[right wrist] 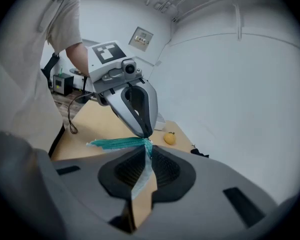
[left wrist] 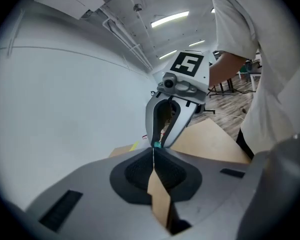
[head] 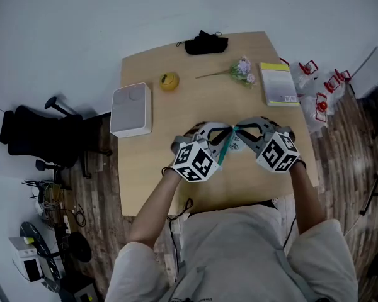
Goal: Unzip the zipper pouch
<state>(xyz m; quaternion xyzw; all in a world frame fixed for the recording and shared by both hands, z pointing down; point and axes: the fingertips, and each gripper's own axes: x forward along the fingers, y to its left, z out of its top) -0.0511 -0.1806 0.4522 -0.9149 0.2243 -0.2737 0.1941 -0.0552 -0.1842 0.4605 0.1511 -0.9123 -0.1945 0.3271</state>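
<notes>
Head view: The left gripper and right gripper meet tip to tip above the middle of the light wooden surface. A teal mesh zipper pouch hangs from that meeting point, lifted clear of the surface. Its strip trails down and back toward the person, under the left gripper.

Left gripper view: The jaws are pressed together, with only a teal sliver showing at their tips, probably the zipper pull or the pouch's corner. The right gripper's tips sit directly opposite, touching the same spot.

Right gripper view: The jaws are clenched on the pouch, with pale teal mesh running down between the pads. The rest of the pouch stretches out flat to the left of the tips. The long axis, and probably the zipper line, runs sideways from the shared grip, so the two grippers will likely have to draw apart along that line.
</notes>
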